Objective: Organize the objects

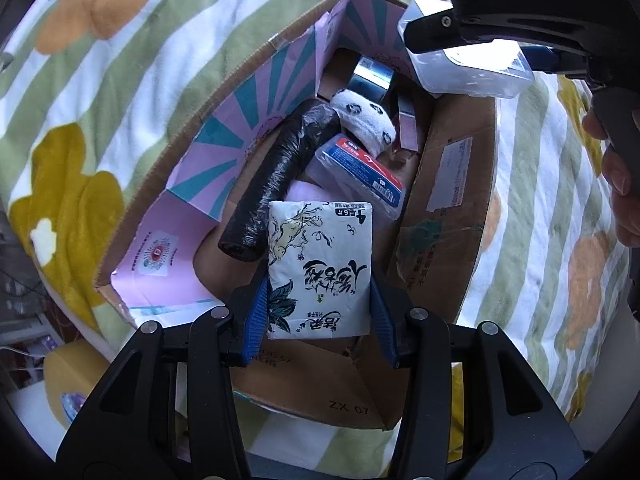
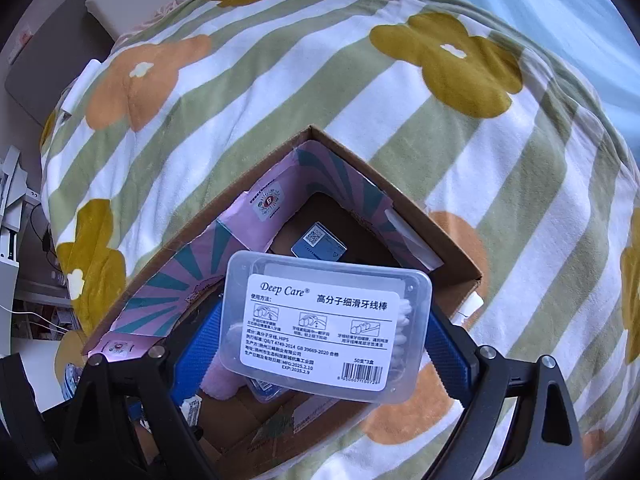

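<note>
Both grippers hang over an open carton (image 1: 440,184) that sits on a flowered blanket (image 2: 460,128) on a bed. The left gripper (image 1: 318,300) has its jaws clenched on a white tissue pack (image 1: 320,268), held above the near end of the carton. The right gripper (image 2: 324,336) grasps a clear floss box (image 2: 324,320) across its width, over the far end; in the left view the same box shows at the top edge.

Inside the carton already lie a black roll (image 1: 280,176), a red-and-blue packet (image 1: 360,172), a white sock (image 1: 364,118) and a tape roll (image 1: 370,76), packed close together.

Risks, as I judge them: the tissue pack is soft and held only by its lower part, so it may sag or slide out if tilted. Dropped from here, it would likely land on the black roll and lean rather than lie flat. The floss box is smooth, hard plastic; a light grip could let it pivot or slip, and it could strike the carton flap (image 2: 452,256) and bounce onto the blanket. With both grippers over one carton, lowering together may make them knock each other
</note>
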`<state>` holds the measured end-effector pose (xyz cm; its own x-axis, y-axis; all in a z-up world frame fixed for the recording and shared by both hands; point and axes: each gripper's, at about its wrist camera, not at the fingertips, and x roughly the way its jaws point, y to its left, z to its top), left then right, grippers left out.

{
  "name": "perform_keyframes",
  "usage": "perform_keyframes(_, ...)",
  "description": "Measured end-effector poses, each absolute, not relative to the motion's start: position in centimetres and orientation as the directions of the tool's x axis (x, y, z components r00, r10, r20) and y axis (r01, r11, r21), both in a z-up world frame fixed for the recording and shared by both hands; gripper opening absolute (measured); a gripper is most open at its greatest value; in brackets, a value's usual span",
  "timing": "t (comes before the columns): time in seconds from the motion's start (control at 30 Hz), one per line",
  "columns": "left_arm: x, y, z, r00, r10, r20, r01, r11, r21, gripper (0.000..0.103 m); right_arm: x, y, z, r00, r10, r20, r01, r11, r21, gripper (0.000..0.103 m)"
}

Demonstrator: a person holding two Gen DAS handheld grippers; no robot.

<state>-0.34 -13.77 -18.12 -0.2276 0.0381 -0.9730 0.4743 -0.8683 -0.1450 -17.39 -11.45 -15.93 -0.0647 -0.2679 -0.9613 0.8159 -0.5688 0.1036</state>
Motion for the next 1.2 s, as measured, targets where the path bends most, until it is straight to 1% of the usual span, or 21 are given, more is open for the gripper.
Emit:
perform_keyframes(0.17, -0.5, -13.3, -19.3, -0.205, 0.049, -0.978, 0.479, -0.866, -0.144, 0.042, -17.6, -11.9, -16.8, -0.038, -0.257, -0.966, 0.83, -0.546, 0.113, 0.092)
perform_keyframes(0.37, -0.8, -13.2, -19.2, -0.21, 0.052, -0.976, 0.497, -0.854, -0.152, 0.042, -17.4, -12.5, -17.0, 0.001, -0.264, -0.964, 0.849, -0.51, 0.141, 0.092)
perform_keyframes(0.4, -0.8, -13.4, -19.1, -0.214, 0.06, -0.975, 0.508, -0.846, -0.163, 0.044, -17.3, -12.5, -17.1, 0.004, -0.257, -0.966, 0.852, -0.504, 0.138, 0.093)
perform_keyframes(0.43, -0.7, -13.6, -19.0, -0.218, 0.073, -0.973, 0.517, -0.837, -0.179, 0.054, -17.3, -12.5, -17.1, -0.001, -0.262, -0.965, 0.855, -0.501, 0.135, 0.093)
perform_keyframes(0.47, -0.7, -13.7, -18.9, -0.222, 0.08, -0.972, 0.526, -0.829, -0.188, 0.068, -17.3, -12.4, -17.0, -0.009, -0.274, -0.962, 0.856, -0.499, 0.135, 0.094)
perform_keyframes(0.5, -0.6, -13.8, -18.6, -0.228, 0.076, -0.971, 0.534, -0.824, -0.19, 0.103, -17.3, -12.3, -16.9, -0.015, -0.279, -0.96, 0.857, -0.499, 0.131, 0.102)
perform_keyframes(0.57, -0.4, -13.9, -18.1, -0.257, 0.067, -0.964, 0.541, -0.817, -0.201, 0.103, -17.4, -12.0, -16.9, -0.025, -0.269, -0.963, 0.853, -0.508, 0.119, 0.103)
perform_keyframes(0.83, -0.2, -14.4, -17.9, -0.26, 0.053, -0.964, 0.561, -0.804, -0.195, 0.103, -16.9, -11.0, -17.0, -0.03, -0.24, -0.97, 0.862, -0.498, 0.096, 0.103)
perform_keyframes(1.03, 0.9, -14.7, -16.5, -0.272, 0.045, -0.961, 0.561, -0.804, -0.196, 0.103, -16.6, -10.2, -15.9, -0.037, -0.254, -0.966, 0.847, -0.521, 0.105, 0.103)
perform_keyframes(1.2, 1.3, -14.0, -15.1, -0.283, 0.029, -0.959, 0.545, -0.818, -0.186, 0.103, -16.0, -9.3, -13.9, -0.05, -0.278, -0.959, 0.841, -0.53, 0.109, 0.103)
